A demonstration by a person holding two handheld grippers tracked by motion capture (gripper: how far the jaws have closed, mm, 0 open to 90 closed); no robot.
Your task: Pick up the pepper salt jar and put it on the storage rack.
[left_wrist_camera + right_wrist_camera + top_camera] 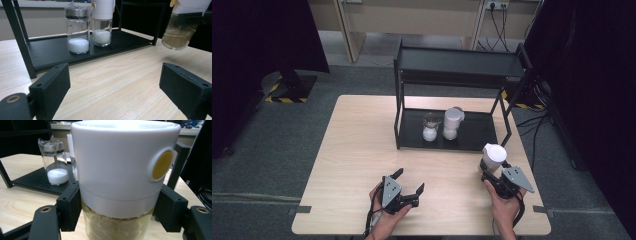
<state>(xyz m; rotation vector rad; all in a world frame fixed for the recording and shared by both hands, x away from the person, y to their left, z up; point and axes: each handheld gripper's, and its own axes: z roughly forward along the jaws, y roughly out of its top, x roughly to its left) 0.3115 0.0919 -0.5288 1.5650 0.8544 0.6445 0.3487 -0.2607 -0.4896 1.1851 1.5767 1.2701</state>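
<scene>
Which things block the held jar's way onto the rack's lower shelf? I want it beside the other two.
Nothing visible does. The jar in the right gripper hangs off the shelf's right front; both jars stand left, leaving bare shelf.

- The rack [447, 131] stands on the table [357, 150], at the far side, a bit to the right of the middle.
- Two jars stand side by side on the bottom shelf of the rack.
- The jar with the wrapped top [430, 126] is on the left. The jar with the tall cap [452, 123] is just beside it on the right.
- The third jar [492, 157] is in front of the rack, near its right front leg, off the table, between the jaws of the right gripper [492, 172].
- The left gripper [408, 181] is in front of the rack, well apart from it, near the table's front edge.
</scene>
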